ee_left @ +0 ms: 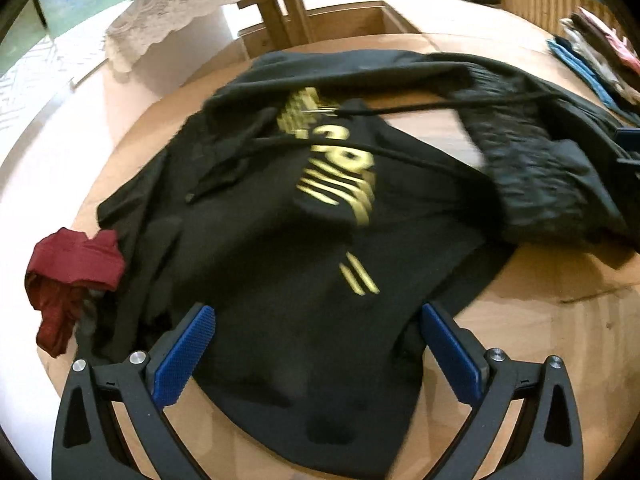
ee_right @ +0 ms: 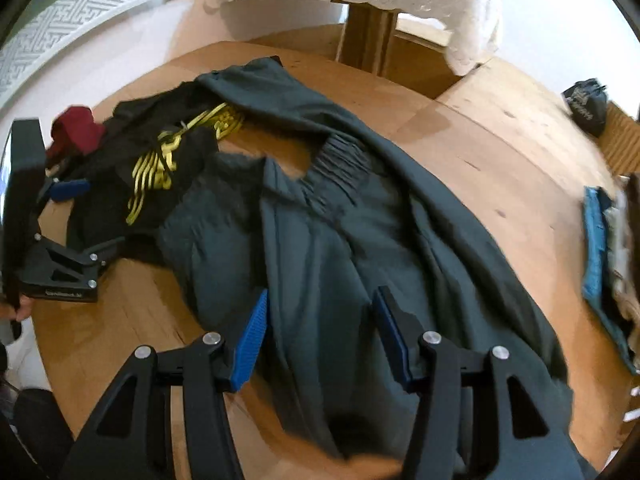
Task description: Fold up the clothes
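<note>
The left gripper (ee_left: 318,320) is spread wide and empty over the near hem of the black hoodie (ee_left: 280,216). The right gripper (ee_right: 320,312) gapes over the dark trousers (ee_right: 340,240), holding nothing. Both garments sprawl rumpled across the middle of the table (ee_right: 500,152), overlapping; folding looks barely begun. Both grippers hover low, angled down.

A black hoodie (ee_left: 280,240) with gold letters lies crumpled and spread on the wooden bench (ee_left: 560,300), its cords loose. Dark pants (ee_right: 340,240) lie rumpled to its right, one edge overlapping it. A small red cloth (ee_left: 72,276) sits bunched at its left.
</note>
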`<state>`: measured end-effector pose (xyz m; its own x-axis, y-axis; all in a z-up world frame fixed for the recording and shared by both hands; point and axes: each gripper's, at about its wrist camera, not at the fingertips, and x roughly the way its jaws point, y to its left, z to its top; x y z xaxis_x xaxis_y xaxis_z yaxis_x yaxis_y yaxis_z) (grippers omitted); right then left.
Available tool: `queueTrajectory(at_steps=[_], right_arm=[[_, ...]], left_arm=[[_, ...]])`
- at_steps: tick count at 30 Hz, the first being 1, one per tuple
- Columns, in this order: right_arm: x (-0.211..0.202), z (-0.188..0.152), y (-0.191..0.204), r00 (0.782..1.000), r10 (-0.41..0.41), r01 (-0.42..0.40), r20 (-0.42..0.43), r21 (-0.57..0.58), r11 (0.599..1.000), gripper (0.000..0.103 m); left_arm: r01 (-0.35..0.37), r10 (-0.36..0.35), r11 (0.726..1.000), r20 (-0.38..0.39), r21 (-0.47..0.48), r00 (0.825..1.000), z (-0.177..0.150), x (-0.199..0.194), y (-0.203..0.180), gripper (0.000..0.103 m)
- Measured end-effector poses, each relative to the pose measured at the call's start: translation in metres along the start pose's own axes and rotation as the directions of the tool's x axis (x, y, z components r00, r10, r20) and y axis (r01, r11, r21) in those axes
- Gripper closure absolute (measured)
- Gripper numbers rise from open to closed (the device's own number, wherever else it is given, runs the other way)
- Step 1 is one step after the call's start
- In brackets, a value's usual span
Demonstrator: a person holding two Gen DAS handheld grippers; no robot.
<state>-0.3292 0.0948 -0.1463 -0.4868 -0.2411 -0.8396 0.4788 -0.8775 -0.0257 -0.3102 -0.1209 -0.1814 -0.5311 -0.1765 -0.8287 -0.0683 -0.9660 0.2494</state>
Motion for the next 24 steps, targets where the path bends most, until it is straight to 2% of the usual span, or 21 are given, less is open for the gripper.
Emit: queueTrajectory(at_steps=[2, 3, 4, 5, 8, 9, 12, 16, 18, 21, 24], right_arm=[[0.008, 0.008, 0.0, 1.0, 0.015, -0.015, -0.004, -0.005, 1.0, 0.051], [0.012, 0.011, 0.001, 1.0, 0.026, -0.026, -0.011, -0.011, 1.0, 0.056], [0.016, 0.014, 0.0, 0.998, 0.056, -0.056, -0.024, -0.006, 0.998, 0.067], [0.018, 0.015, -0.003, 0.995, 0.094, -0.093, -0.038, 0.015, 0.996, 0.099], [0.003, 0.012, -0.019, 0.986, 0.164, -0.162, -0.02, 0.09, 0.983, 0.099], [-0.004, 0.011, -0.025, 0.983, 0.183, -0.181, -0.007, 0.116, 0.977, 0.099], [-0.038, 0.001, -0.037, 0.965, 0.256, -0.263, 0.063, 0.179, 0.948, 0.099], [-0.096, -0.017, -0.04, 0.932, 0.318, -0.35, 0.175, 0.196, 0.916, 0.099], [-0.102, -0.032, -0.025, 0.928, 0.339, -0.363, 0.155, 0.173, 0.916, 0.099], [-0.095, -0.077, -0.003, 0.938, 0.342, -0.346, 0.053, 0.148, 0.926, 0.099], [-0.089, -0.122, 0.02, 0.939, 0.34, -0.332, -0.05, 0.12, 0.936, 0.099]], left_arm=[[-0.032, 0.032, 0.999, -0.002, -0.03, 0.999, 0.004, 0.007, 0.017, 0.0], [-0.045, 0.045, 0.998, -0.006, -0.045, 0.999, 0.006, 0.011, 0.024, 0.0], [-0.058, 0.058, 0.996, -0.009, -0.06, 0.998, 0.008, 0.015, 0.032, 0.0], [-0.084, 0.084, 0.994, -0.012, -0.074, 0.996, 0.011, 0.019, 0.042, 0.0], [-0.183, 0.181, 0.977, -0.029, -0.112, 0.983, 0.02, 0.035, 0.076, 0.0], [-0.196, 0.192, 0.972, -0.042, -0.127, 0.98, 0.021, 0.037, 0.086, 0.0], [-0.187, 0.179, 0.968, -0.06, -0.168, 0.982, 0.018, 0.029, 0.108, 0.007], [-0.117, 0.119, 0.979, 0.006, -0.169, 0.993, 0.0, -0.019, 0.099, 0.007], [-0.078, 0.084, 0.984, 0.033, -0.161, 0.996, -0.009, -0.04, 0.093, 0.006], [-0.029, 0.036, 0.994, 0.059, -0.107, 0.998, -0.027, -0.071, 0.071, 0.006], [0.006, -0.003, 0.999, 0.082, -0.04, 0.997, -0.04, -0.1, 0.048, 0.006]])
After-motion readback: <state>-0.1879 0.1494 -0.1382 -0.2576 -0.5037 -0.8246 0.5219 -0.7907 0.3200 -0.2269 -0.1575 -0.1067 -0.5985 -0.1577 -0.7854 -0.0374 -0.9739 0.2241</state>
